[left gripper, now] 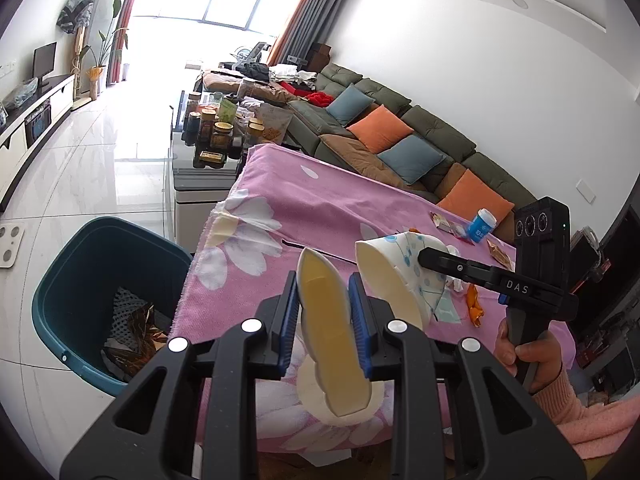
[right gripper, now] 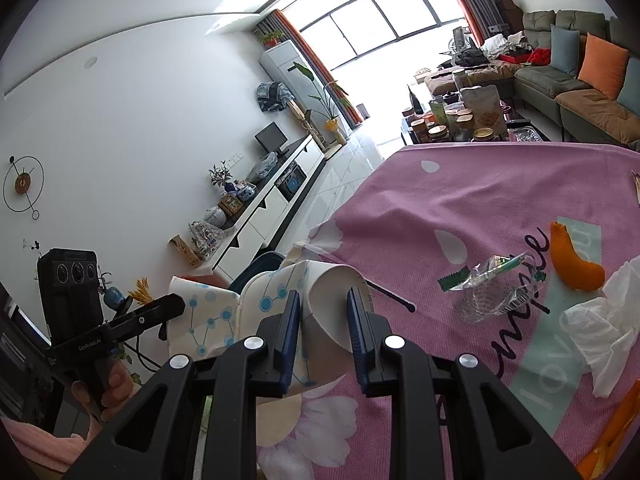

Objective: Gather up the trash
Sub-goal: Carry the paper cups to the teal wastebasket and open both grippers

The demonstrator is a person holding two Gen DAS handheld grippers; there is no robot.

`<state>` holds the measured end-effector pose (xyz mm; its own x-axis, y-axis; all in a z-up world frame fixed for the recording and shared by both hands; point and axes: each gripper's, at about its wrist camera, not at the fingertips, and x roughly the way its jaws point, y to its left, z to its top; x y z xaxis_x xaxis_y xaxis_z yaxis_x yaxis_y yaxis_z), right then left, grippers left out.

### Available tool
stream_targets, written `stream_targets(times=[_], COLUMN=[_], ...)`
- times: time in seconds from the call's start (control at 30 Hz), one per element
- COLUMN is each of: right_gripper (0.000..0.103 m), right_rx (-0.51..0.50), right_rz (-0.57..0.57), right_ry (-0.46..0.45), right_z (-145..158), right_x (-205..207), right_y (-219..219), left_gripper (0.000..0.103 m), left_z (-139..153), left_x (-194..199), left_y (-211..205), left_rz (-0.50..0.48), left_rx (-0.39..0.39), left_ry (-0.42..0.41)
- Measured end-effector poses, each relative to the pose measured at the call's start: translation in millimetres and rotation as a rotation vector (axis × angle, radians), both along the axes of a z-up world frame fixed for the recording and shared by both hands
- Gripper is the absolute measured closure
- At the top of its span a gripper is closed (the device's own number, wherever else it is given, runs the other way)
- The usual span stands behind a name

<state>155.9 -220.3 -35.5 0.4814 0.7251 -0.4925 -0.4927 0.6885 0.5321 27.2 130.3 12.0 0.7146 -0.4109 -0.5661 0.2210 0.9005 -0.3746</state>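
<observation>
My left gripper is shut on a flattened paper cup, held above the near edge of the pink tablecloth. My right gripper is shut on a second paper cup with blue dot print, also seen in the left wrist view. The left gripper's cup shows in the right wrist view. A teal trash bin with wrappers inside stands on the floor left of the table. On the cloth lie a clear wrapper, orange peel and crumpled tissue.
A blue-and-white bottle and snack wrappers lie at the table's far right. A glass coffee table with jars stands beyond. A sofa with cushions runs along the right wall. A TV cabinet lines the left wall.
</observation>
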Motion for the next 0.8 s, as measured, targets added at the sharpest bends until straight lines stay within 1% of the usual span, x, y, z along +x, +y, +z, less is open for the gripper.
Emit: stream_targets(times=[0.43,0.8], right_gripper=[0.081,0.081], right_rx=[0.008,-0.005], right_rz=[0.082,0.164], right_ry=[0.006,0.014], right_z=[3.5,5.2], right_x=[15.1,32.6], right_y=[44.7,99.8], left_gripper=[0.078,0.078], left_z=[9.7,11.3], left_x=[-3.0,-3.8], left_y=[27.3,69.7], left_rz=[0.069,0.180], left_rx=[0.008,0.025], left_ry=[-0.025,-0.029])
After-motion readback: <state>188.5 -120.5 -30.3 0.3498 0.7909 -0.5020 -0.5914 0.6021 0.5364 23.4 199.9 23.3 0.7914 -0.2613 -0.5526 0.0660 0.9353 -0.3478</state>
